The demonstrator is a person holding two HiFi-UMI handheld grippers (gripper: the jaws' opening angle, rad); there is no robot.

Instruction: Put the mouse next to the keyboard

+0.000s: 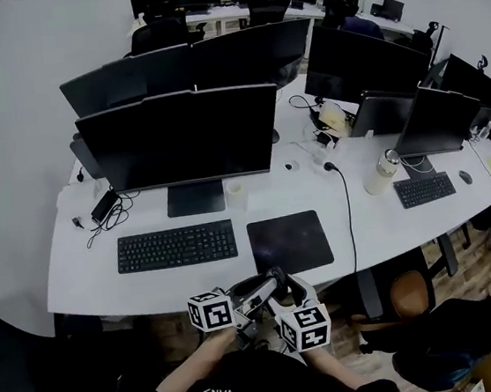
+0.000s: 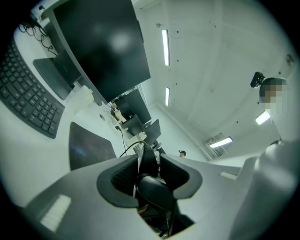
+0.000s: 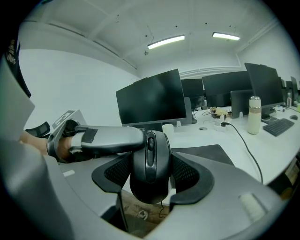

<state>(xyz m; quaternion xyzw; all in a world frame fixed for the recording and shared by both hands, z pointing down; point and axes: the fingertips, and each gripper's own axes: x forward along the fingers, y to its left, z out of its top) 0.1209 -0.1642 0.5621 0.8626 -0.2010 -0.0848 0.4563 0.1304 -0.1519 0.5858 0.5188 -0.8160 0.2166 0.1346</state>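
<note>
Right gripper (image 3: 150, 174) has its jaws closed on the mouse (image 3: 150, 161), clamping it by its two sides with the scroll wheel facing the camera and the cord hanging below. The left gripper (image 2: 150, 174) comes in from the side. One of its grey jaws lies against the mouse's upper left flank, and in the left gripper view a dark rounded body sits between its nearly closed jaws. That looks like the same mouse, so both grippers appear to be holding it together.

Seen from the head view, the pair hangs in the air on the person's side of the keyboard (image 1: 176, 246), off its right end and short of the desk (image 1: 86, 272) edge. The mouse pad (image 1: 289, 241) lies just to the right of the keyboard, and the monitor (image 1: 181, 141) stands behind it.

By the look of it, the mouse is lifted but not yet carried across, possibly partway through a handover between the grippers. One gripper would need to let go. The other would then reach forward over the desk edge, lower the mouse flat onto the pad or the bare surface right of the keyboard, and open. The trailing cord should be watched so it does not snag on the desk edge.
</note>
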